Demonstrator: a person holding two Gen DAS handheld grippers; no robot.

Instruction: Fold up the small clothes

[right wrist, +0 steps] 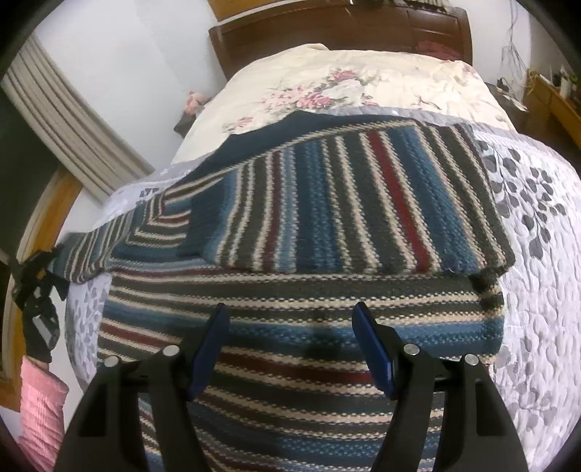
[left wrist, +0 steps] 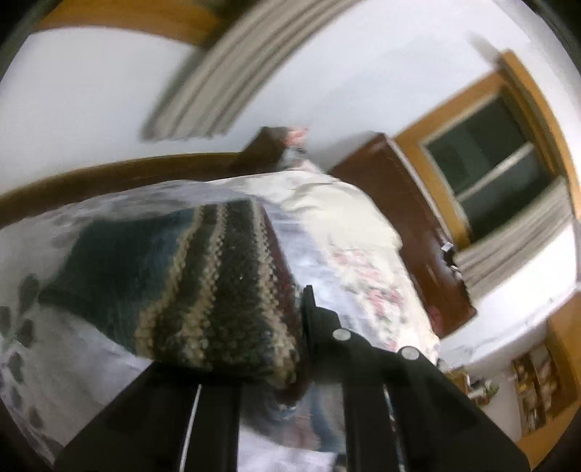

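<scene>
Right gripper (right wrist: 290, 326): jaws spread wide, blue pads (right wrist: 212, 348) apart, nothing held between them; poised just above the near, lower part of the striped knit sweater (right wrist: 326, 225), contact not resolvable. Dark shadow cast on the knit between the two fingers.

Left gripper (left wrist: 290, 366): black fingers closed on a fold of the same sweater (left wrist: 203, 290), the knit bunched over the jaws and hiding the fingertips; seen from afar in the right wrist view as a black tool (right wrist: 36, 283) at the sweater's left sleeve end, gripped by a dark-gloved hand (right wrist: 36, 341) above a pink sleeve (right wrist: 40, 406). Left wrist view strongly tilted and blurred by motion.

Sweater: blue, grey, cream and red stripes; spread on the bed, upper portion folded over the lower so that its stripes ran lengthwise across the crosswise stripes beneath; left sleeve drawn out sideways toward the left gripper.

Support: pale quilted bedspread (right wrist: 537, 290) printed with grey leaves, beneath the sweater. Beyond it, a cream floral quilt (right wrist: 326, 83), then a dark wooden headboard (right wrist: 326, 29). White wall with a ribbed radiator (right wrist: 69, 123) at left; wood-framed window (left wrist: 494, 159) in the left wrist view.
</scene>
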